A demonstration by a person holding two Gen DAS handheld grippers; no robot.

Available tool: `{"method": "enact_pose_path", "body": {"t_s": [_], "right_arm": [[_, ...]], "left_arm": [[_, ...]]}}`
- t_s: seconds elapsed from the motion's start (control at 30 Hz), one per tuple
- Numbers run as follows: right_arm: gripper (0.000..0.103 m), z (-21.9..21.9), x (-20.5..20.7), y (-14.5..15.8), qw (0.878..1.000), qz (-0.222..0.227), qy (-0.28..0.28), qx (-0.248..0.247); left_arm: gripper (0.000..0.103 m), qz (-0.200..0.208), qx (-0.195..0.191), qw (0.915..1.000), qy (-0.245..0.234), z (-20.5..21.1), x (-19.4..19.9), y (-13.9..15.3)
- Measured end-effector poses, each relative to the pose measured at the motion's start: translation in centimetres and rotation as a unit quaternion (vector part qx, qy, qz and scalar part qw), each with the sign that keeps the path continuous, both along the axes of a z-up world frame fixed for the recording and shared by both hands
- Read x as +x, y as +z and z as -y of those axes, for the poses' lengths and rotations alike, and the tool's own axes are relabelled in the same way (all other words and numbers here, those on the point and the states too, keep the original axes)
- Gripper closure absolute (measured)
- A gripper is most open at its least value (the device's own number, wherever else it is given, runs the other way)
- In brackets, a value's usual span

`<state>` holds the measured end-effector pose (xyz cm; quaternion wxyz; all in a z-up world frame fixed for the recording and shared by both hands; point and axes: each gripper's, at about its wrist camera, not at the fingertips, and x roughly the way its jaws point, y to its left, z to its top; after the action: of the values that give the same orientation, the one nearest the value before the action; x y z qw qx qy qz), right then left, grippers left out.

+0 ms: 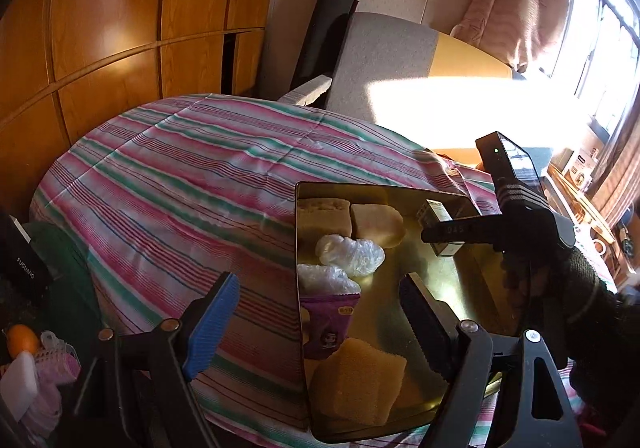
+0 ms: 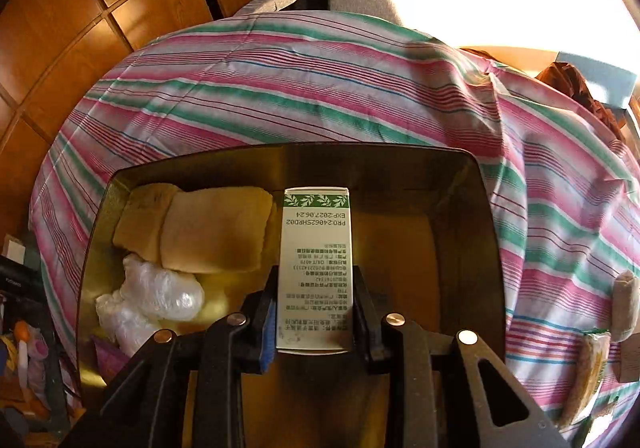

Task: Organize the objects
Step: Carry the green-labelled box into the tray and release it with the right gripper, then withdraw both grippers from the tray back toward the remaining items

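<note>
Right gripper (image 2: 314, 312): jaws clenched on a small white carton (image 2: 315, 268) with a green leaf band and printed text, held by its near end, the far end pointing down into a gold metal tray (image 2: 486, 232). The carton is suspended over the bare middle of the tray, just beside the two yellow sponges (image 2: 208, 228) packed into the far left corner; whether its tip touches the tray floor cannot be told. Two crumpled clear plastic bags (image 2: 160, 294) lie along the left wall, nearer than the sponges. Left gripper (image 1: 316, 312): jaws released, nothing between them, straddling the near left rim of the tray above a purple snack packet (image 1: 326, 324) and another yellow sponge (image 1: 358, 382) in the near corner. The tray sits on a bed under a pink-and-green striped cover (image 1: 168, 183); wrapped snack bars (image 2: 588, 372) lie on the cover off the tray's right edge, apparently not yet collected. Step judged in hand: setting the carton down in the tray. For a clean placement, the carton is best lowered until its end bears on the tray floor, laid flat against the sponges so the right half stays free, and only then let go. The open left jaws should be kept clear of the descent; the soft bed may let the tray tip if pressed.
</note>
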<state>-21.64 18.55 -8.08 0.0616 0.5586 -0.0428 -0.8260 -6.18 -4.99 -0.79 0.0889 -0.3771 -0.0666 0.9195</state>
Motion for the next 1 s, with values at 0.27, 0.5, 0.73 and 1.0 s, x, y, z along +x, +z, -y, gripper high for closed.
{"method": "enact_pose_path", "body": {"t_s": [0.27, 0.5, 0.73, 1.0], "right_arm": [[0.060, 0.2, 0.2, 0.8, 0.999, -0.025, 0.009, -0.018], [0.060, -1.0, 3.3, 2.9, 0.998, -0.058, 0.007, -0.011], [0.059, -2.5, 7.0, 5.2, 0.996, -0.093, 0.004, 0.000], [0.056, -7.3, 11.0, 6.7, 0.993, -0.114, -0.033, 0.004]], "left_arm": [[0.020, 0.006, 0.003, 1.0000, 0.005, 0.5, -0.3, -0.4], [0.020, -0.002, -0.004, 1.0000, -0.006, -0.4, 0.1, 0.1], [0.020, -0.010, -0.018, 0.9995, -0.022, -1.8, 1.0, 0.8], [0.020, -0.022, -0.031, 0.9983, -0.044, -3.5, 2.1, 1.5]]}}
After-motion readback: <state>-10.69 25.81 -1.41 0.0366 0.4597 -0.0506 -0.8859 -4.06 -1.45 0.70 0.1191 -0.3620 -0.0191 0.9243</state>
